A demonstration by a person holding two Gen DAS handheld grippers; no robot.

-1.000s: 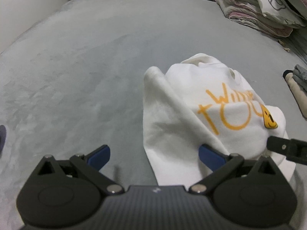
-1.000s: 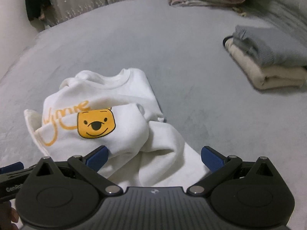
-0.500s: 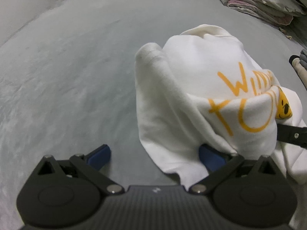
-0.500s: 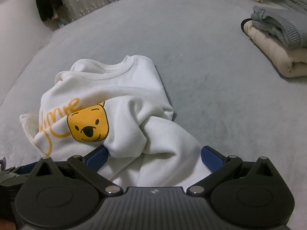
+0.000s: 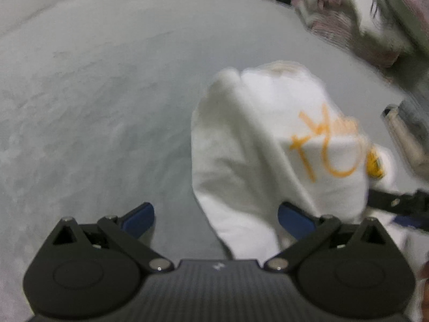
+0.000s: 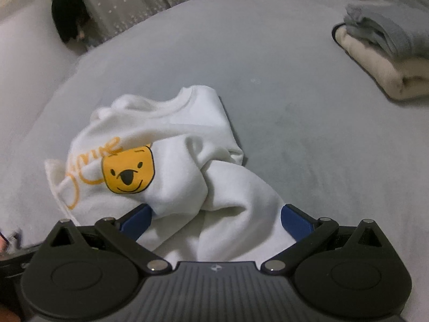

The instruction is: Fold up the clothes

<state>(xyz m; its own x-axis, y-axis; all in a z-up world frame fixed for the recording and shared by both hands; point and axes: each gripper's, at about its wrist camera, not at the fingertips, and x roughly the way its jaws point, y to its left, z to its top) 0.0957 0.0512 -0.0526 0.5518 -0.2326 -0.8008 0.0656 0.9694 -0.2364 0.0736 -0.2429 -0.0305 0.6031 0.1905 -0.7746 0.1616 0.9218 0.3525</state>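
grey bed (image 6: 308, 139) | white sweatshirt (image 6: 177, 166) | folded clothes stack (image 6: 380, 53) | bedding pile (image 5: 362, 18)

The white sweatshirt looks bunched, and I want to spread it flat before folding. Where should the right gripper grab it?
Probably the loose sleeve end of the white sweatshirt, lying between the open fingers of the right gripper. Come in low from the near side; that thick fold lies nearest and free of the bunched body.
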